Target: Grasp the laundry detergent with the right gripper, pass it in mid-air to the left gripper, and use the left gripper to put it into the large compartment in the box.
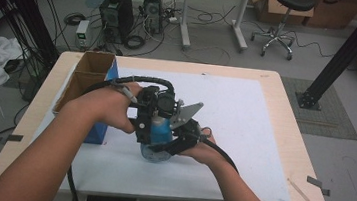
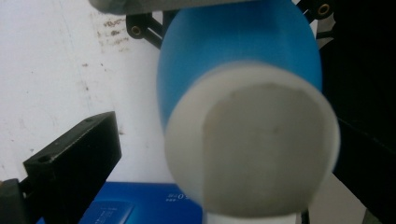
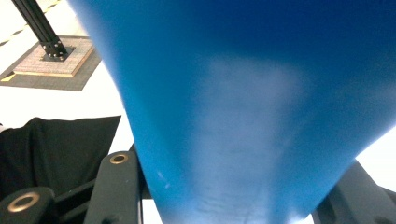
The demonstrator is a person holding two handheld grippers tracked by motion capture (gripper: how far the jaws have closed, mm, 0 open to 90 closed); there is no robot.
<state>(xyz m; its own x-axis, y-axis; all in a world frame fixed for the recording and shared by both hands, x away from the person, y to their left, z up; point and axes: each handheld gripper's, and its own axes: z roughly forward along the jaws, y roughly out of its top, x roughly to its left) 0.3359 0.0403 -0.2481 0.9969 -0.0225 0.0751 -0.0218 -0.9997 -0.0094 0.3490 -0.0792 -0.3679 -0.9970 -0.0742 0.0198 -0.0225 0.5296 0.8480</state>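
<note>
Right gripper view, blue bottle [image 3: 243,107] blurred, cropped, hiding gripper [image 3: 233,196] tips

Light wood table [image 1: 285,117] w/ white sheet on top

Rect. tabletop, pale wood, rounded corners; a large white board/mat [image 1: 248,133] covers most of it, wood showing at the edges. On the left part stands an open brown cardboard box [image 1: 84,78], just beside a flat blue box [image 1: 96,134] w/ pale print. A thin pale wooden stick [image 1: 298,189] lies near the front right corner, w/ a dark tape strip [image 1: 318,185] at the right edge & another [image 1: 10,138] at the left edge.
</note>
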